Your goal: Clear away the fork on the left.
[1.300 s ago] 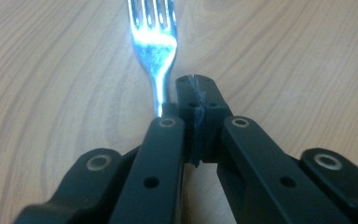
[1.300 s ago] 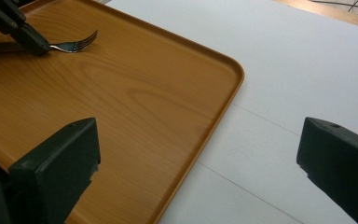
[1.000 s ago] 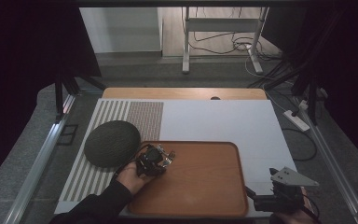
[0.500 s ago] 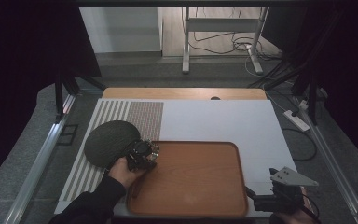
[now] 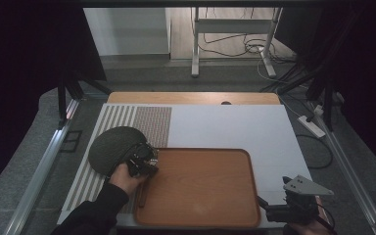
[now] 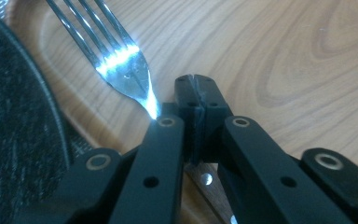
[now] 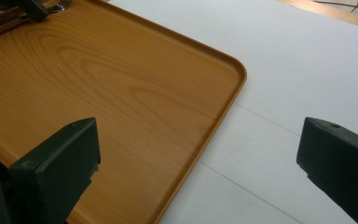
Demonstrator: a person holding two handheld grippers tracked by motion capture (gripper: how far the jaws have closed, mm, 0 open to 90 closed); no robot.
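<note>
My left gripper (image 6: 196,93) is clamped on a fork (image 6: 121,60) — jaws pressed together on the neck, just behind the tines. The wooden handle runs back under the linkage. Tines point forward and to my left of the jaw tips, over the near-left corner of the wooden tray (image 6: 279,51). The dark round plate (image 6: 14,140) sits just to my left, off the tray, on the striped mat (image 5: 90,183).

In the high view the left gripper (image 5: 141,160) hangs right at the seam between plate (image 5: 112,147) and tray (image 5: 200,188). I can't tell from there whether the fork is lifted or resting on the wood — too dark.

My right gripper (image 7: 198,154) is idle, jaws wide apart with nothing between them, parked past the tray's (image 7: 121,93) right edge over the white table (image 7: 279,60).

Step in hand, as I read it: carrying the fork, either to place it by the plate or on the tray.

Next move needs: keep the clamp firm, hold the fork level, pick the spot, lower until the handle lies flat, then open. Watch the tines near the plate rim.
</note>
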